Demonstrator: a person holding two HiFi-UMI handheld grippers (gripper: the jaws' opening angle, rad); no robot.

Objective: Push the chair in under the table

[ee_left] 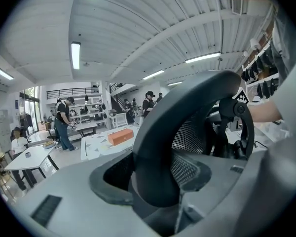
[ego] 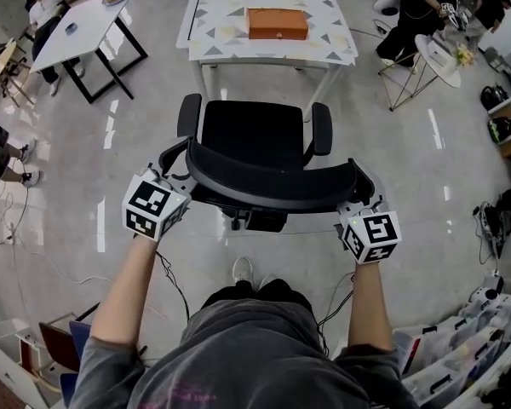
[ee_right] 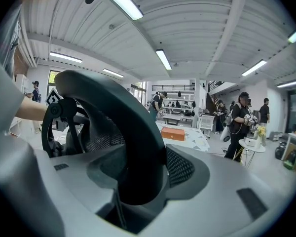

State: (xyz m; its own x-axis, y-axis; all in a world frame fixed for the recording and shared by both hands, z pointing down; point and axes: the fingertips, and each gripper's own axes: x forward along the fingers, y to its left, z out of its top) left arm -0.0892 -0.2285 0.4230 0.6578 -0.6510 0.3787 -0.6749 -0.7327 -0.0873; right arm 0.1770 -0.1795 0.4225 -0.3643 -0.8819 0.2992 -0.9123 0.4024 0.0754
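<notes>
Since the chair (ego: 254, 135) is standing just short of the surface (ego: 209, 24) at 12 o'clock, seat facing it, the left claw (ego: 181, 175) and right claw (ego: 358, 198) are each clamping, jaws wide, on its thick back (ego: 272, 196) at 9 and 3 o'clock, likely spreading the force for a straight push.

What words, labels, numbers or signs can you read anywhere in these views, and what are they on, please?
No text can be read in any view.
On the left marker cube and the right marker cube: black-and-white square patterns, not words.
On the grey shirt: faint pinkish print near the bottom edge, too blurred to read.
On the orange box and the office chair: no label shows.
</notes>
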